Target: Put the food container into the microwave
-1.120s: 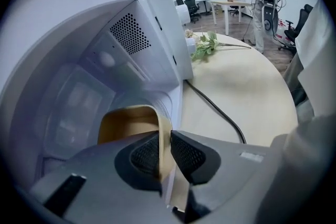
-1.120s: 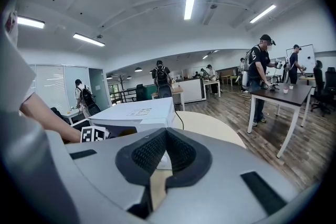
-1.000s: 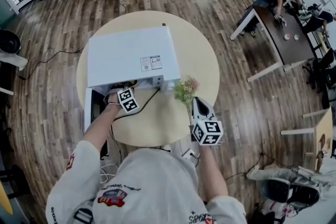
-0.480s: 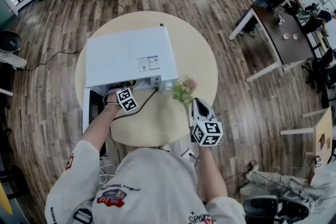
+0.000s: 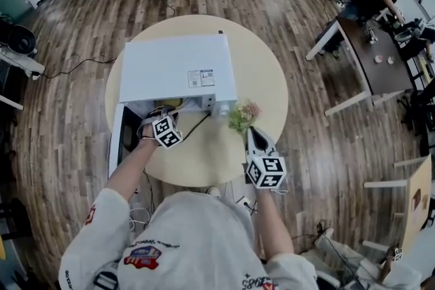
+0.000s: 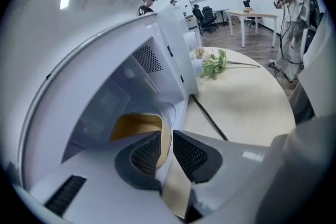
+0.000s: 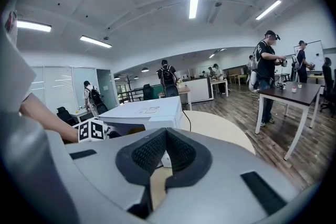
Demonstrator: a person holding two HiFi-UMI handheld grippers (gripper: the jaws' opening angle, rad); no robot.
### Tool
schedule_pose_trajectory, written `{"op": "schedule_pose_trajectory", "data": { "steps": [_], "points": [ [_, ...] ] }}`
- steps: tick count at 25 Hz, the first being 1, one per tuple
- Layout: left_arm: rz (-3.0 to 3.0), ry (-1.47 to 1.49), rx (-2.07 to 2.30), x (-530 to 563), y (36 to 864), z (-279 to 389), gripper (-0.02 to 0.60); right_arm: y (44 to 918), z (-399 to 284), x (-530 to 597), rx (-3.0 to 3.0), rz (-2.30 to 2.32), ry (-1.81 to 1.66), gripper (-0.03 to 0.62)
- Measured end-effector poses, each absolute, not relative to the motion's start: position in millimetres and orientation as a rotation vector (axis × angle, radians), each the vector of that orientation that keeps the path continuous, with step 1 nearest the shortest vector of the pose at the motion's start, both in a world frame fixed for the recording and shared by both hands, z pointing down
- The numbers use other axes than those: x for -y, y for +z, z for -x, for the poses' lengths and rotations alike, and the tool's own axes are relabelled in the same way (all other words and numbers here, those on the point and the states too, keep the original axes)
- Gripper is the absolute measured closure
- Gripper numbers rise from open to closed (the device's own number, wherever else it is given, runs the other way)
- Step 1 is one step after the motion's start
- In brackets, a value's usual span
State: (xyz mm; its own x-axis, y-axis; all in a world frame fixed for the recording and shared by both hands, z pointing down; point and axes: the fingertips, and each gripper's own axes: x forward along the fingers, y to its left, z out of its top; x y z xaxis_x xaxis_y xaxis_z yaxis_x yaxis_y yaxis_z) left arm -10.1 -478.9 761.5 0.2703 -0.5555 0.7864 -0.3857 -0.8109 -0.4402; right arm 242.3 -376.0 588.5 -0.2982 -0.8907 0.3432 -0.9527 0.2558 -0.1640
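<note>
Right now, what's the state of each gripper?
Left gripper: closed on the rim of the food container.
Right gripper: closed, holding nothing.

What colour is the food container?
Yellowish tan. The food container shows best in the left gripper view.

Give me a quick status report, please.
Left gripper shut on food container, at the microwave mouth. Right gripper shut, empty, by the flowers. Door open.

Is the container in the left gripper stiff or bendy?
Probably bendy: the food container has a thin, papery-looking wall that curves where the left gripper pinches it. Likely light for its size, being so thin-walled.
</note>
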Motion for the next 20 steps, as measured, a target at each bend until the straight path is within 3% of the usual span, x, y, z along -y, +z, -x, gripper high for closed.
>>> {"op": "schedule_pose_trajectory", "data": {
  "steps": [7,20],
  "points": [
    [2.577,-1.402,-1.090,450.4,721.8,11.6,0.572,581.4,-212.2,380.3,2.419,-1.639,0.475,0.591],
    [2.771,-0.897,-1.552,415.9,631.5,51.3,0.577,558.3,-154.7,392.8,2.545,-1.504,0.355,0.592]
  ]
}}
